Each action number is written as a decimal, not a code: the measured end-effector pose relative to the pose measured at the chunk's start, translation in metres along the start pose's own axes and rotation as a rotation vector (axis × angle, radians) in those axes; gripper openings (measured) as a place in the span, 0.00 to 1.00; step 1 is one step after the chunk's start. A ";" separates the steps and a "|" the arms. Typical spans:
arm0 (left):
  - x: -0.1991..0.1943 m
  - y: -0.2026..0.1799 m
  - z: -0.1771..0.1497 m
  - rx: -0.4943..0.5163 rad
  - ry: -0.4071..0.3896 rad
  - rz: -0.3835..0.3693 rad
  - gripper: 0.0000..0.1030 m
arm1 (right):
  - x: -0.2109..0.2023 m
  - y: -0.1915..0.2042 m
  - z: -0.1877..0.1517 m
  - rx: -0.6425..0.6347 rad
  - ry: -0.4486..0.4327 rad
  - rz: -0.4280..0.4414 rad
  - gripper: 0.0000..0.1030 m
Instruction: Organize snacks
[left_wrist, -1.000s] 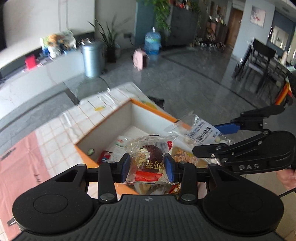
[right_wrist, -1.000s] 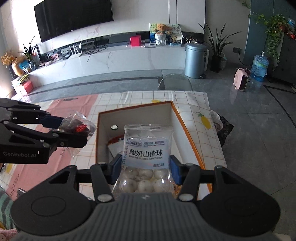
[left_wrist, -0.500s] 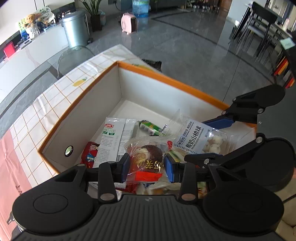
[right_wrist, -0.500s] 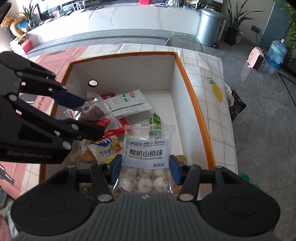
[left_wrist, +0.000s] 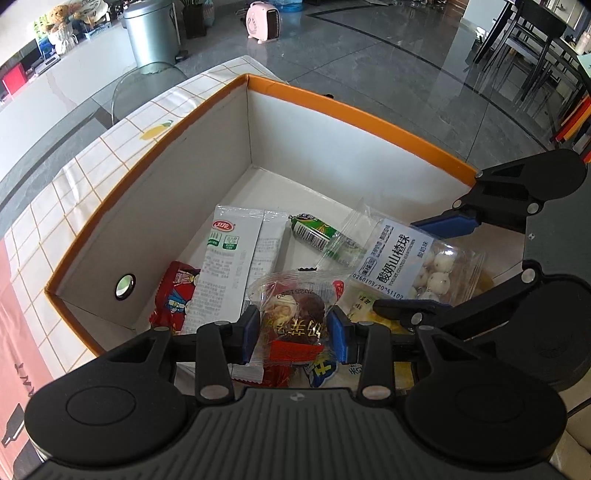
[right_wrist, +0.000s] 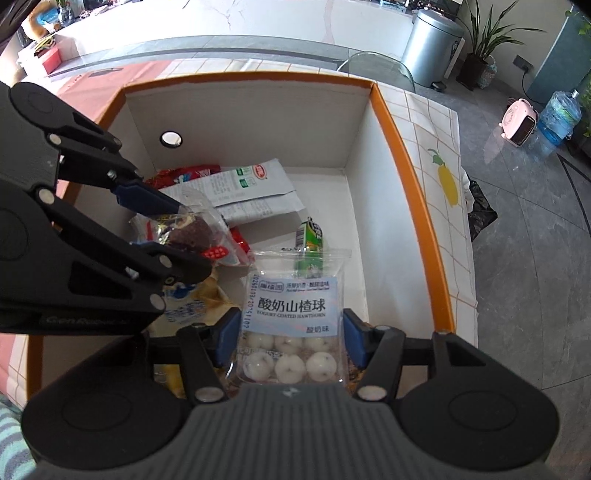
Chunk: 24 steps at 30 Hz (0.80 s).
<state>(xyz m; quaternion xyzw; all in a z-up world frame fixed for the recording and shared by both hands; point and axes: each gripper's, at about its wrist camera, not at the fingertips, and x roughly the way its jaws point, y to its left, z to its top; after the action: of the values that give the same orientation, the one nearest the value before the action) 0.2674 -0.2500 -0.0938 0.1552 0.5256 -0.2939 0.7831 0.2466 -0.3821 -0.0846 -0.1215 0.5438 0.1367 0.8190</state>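
An orange-rimmed white box (left_wrist: 354, 107) (right_wrist: 402, 155) sits on a checked tablecloth, and both grippers reach down into it. My left gripper (left_wrist: 291, 328) (right_wrist: 188, 236) is shut on a clear-wrapped brown pastry (left_wrist: 295, 314) (right_wrist: 192, 230). My right gripper (right_wrist: 290, 332) (left_wrist: 402, 266) has a bag of white yogurt hawthorn balls (right_wrist: 291, 306) (left_wrist: 402, 258) between its pads. Its jaws are opening, and the pads still touch the bag's edges. On the box floor lie a white sachet (left_wrist: 229, 258), a green sausage stick (left_wrist: 317, 232), a red packet (left_wrist: 177, 295) and a yellow pack (right_wrist: 184, 306).
The checked tablecloth (left_wrist: 55, 206) runs around the box, with a pink cloth at the left. Beyond the table stand a clear chair (left_wrist: 147, 85), a metal bin (left_wrist: 151, 33), a pink heater (left_wrist: 262, 20) and a water jug (right_wrist: 557, 118).
Both grippers have come down from above the table into the box and tilted more steeply, each carrying its snack. The right jaws stand slightly wider than before.
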 end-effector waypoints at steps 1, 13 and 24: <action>0.000 0.001 0.000 -0.003 0.000 -0.002 0.44 | 0.001 -0.001 0.001 0.004 0.002 -0.003 0.56; -0.015 0.005 -0.002 -0.006 -0.044 0.013 0.56 | -0.007 0.005 0.008 -0.010 0.017 -0.034 0.64; -0.107 0.004 -0.032 -0.101 -0.236 0.065 0.68 | -0.078 0.013 0.009 0.116 -0.052 -0.021 0.79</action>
<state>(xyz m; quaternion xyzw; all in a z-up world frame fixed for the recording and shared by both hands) 0.2176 -0.1972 -0.0086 0.0967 0.4389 -0.2579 0.8553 0.2205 -0.3736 -0.0099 -0.0758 0.5282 0.0993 0.8399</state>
